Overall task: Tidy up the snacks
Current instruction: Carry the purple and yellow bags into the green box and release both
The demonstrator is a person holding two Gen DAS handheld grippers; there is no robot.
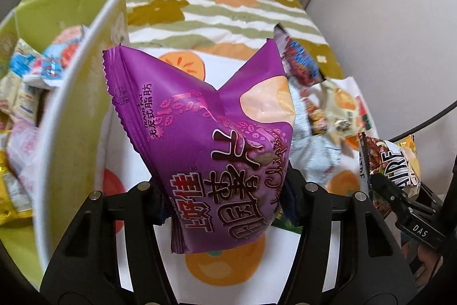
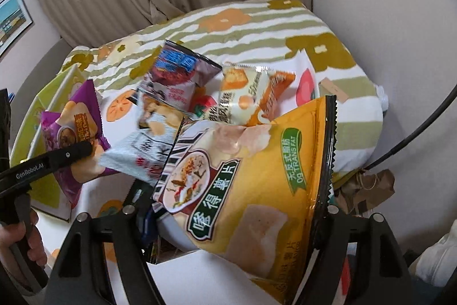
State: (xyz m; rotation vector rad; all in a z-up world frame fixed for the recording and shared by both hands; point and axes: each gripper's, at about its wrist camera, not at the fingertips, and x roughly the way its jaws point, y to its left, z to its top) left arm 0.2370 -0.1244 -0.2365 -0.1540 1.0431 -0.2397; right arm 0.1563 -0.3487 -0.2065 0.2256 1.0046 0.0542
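Observation:
A purple chip bag (image 1: 205,127) stands upright between the fingers of my left gripper (image 1: 225,199), which is shut on its lower part. Just left of it is a green box (image 1: 71,105) with a white rim, holding several small snack packs (image 1: 37,67). My right gripper (image 2: 234,213) is shut on a large yellow chip bag (image 2: 257,176), lifted above the cloth. In the right wrist view the left gripper (image 2: 82,152) and purple bag (image 2: 71,127) hang beside the green box (image 2: 48,105). The yellow bag (image 1: 394,162) and right gripper (image 1: 380,185) show at the left wrist view's right edge.
Loose snacks lie on the flowered cloth (image 2: 257,25): a dark bag (image 2: 177,70), a white and orange bag (image 2: 251,96), a white pack (image 2: 134,159). Beige curtains hang behind. A brown paper bag (image 2: 368,187) sits off the table's right edge. A hand (image 2: 17,242) holds the left gripper's handle.

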